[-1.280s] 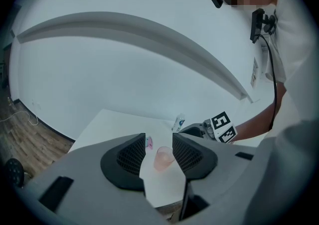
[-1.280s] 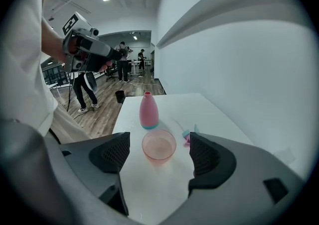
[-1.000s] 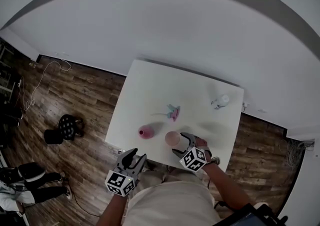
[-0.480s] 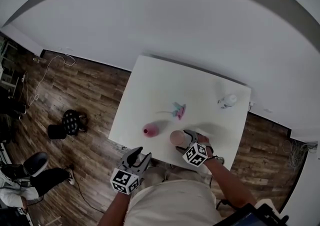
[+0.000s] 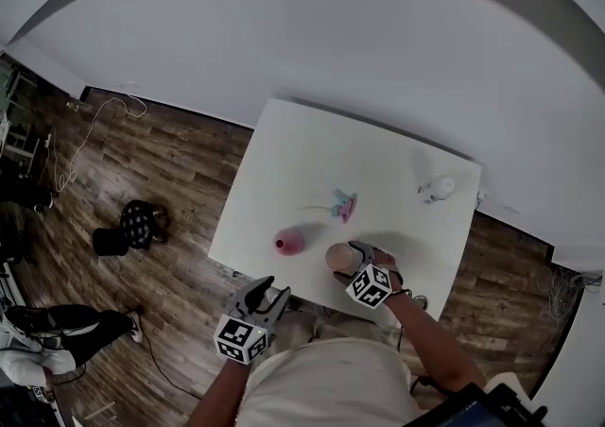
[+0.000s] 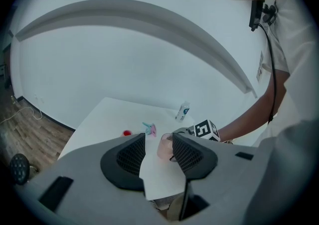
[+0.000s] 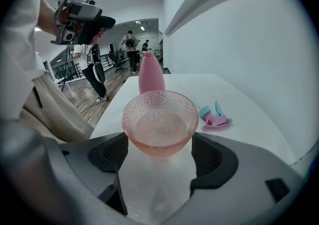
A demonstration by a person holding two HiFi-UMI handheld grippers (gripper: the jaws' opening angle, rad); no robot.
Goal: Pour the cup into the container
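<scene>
A clear pink dimpled cup [image 7: 159, 122] stands upright on the white table [image 5: 378, 161], near its front edge. My right gripper [image 7: 159, 150] is open at its widest, one pad on each side of the cup's lower body, and neither pad visibly presses it. In the head view the cup [image 5: 337, 257] sits just left of the right gripper [image 5: 350, 256]. A pink bottle-shaped container [image 5: 289, 243] stands a short way to the cup's left and shows behind it [image 7: 150, 74]. My left gripper [image 5: 267, 289] hangs off the table's front edge, open and empty [image 6: 158, 155].
A pink-and-teal sprayer head [image 5: 342, 205] lies mid-table. A small white bottle [image 5: 438, 190] stands near the far right corner. A black stool [image 5: 142, 222] is on the wooden floor at the left. People stand far off [image 7: 131, 45] in the right gripper view.
The right gripper stays at the cup. The left gripper has drifted slightly right, still below the table edge. The whole view has shifted a little.
</scene>
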